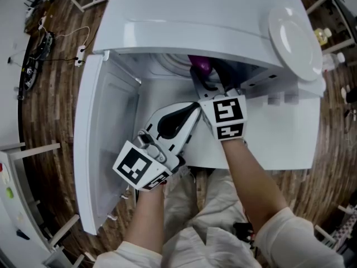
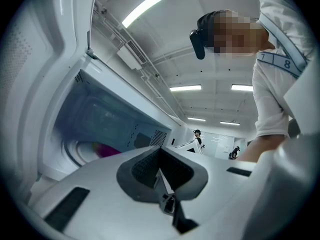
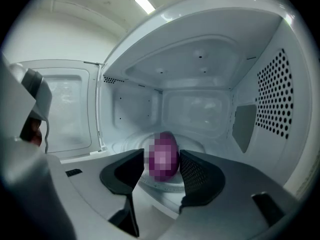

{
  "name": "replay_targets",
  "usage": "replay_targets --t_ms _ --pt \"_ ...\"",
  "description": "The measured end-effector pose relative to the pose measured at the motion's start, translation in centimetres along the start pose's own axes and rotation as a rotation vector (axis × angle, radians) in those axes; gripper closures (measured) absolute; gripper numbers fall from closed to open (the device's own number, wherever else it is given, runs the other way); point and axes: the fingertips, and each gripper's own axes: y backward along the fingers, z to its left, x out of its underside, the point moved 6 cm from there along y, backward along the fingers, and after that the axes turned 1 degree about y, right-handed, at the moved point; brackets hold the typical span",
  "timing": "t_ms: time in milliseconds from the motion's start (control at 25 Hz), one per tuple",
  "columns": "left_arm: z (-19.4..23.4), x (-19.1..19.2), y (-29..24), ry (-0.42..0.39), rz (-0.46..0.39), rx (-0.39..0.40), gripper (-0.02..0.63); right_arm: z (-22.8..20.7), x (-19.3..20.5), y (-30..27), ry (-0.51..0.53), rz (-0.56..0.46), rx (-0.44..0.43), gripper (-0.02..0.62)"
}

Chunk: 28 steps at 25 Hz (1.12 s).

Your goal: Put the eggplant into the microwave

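Right gripper (image 3: 161,171) reaches into the open microwave (image 1: 184,15), its jaws standing wide with the purple eggplant (image 3: 163,154) between them. The eggplant stands on end on the glass turntable (image 3: 161,186) in the middle of the oven's floor, close to both pads; no firm squeeze on it shows. In the head view its purple top peeks out just past the gripper's tip, under the oven's roof.

Left gripper (image 2: 159,172) hangs outside, in front of the oven's mouth and just left of the right one, its jaws closed together with nothing in them. It points level toward the opening, where a patch of purple shows on the turntable.

The door (image 1: 106,138) is swung fully open to the left. A white plate (image 1: 293,41) lies on top of the microwave, at its right end. The oven stands over a wooden floor (image 1: 56,110).
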Motion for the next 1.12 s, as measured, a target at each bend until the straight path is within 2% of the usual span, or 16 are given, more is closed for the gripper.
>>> replay_targets --t_ms 240,1120 --pt "0.1 -0.2 0.0 0.0 -0.001 -0.008 0.606 -0.2 0.0 0.5 -0.047 -0.02 -0.024 0.337" --pt "-0.9 -1.3 -0.3 -0.014 -0.011 0.015 0.606 0.3 -1.3 6.1 -0.092 -0.09 -0.101 0.337"
